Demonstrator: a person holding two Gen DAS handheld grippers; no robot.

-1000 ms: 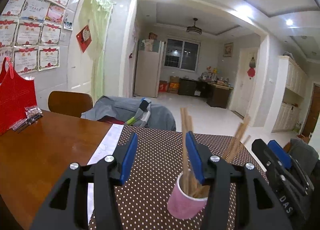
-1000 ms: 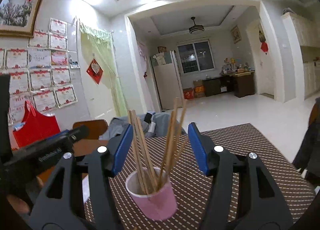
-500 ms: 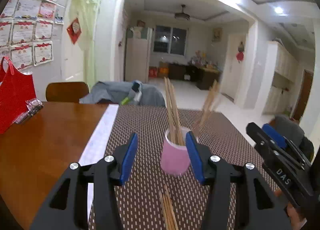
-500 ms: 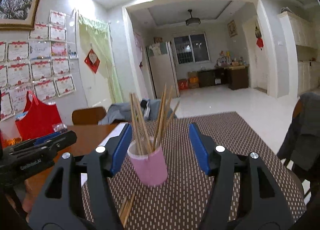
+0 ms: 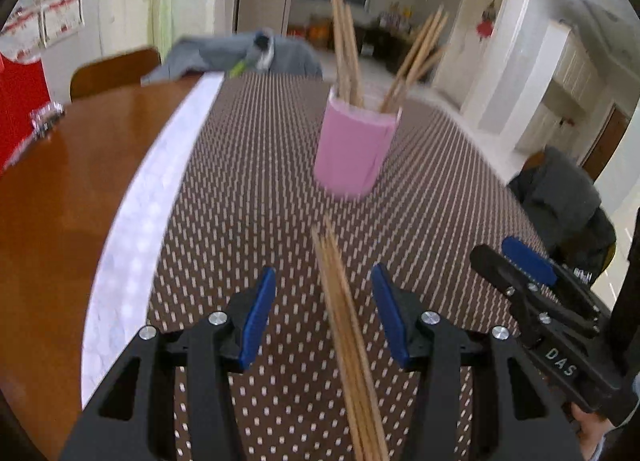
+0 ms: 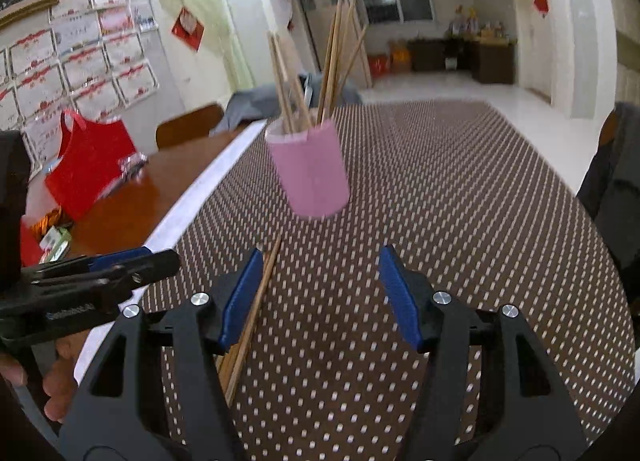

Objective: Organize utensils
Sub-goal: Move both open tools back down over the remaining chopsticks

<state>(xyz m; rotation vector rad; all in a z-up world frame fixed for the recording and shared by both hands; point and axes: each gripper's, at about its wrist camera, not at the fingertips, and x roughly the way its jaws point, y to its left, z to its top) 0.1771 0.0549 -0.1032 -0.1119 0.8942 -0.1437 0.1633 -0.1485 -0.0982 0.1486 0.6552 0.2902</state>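
Left wrist view showed my left gripper (image 5: 323,315) open and empty astride the chopsticks (image 5: 346,341) lying low in the frame; the cup (image 5: 354,151) stood above centre. My right gripper (image 6: 320,297) was open, empty. Closing unevenly might scatter the bundle.

loose chopsticks (image 5: 348,345): near ends cut off by bottom edge | pink cup (image 5: 354,149): motion-blurred
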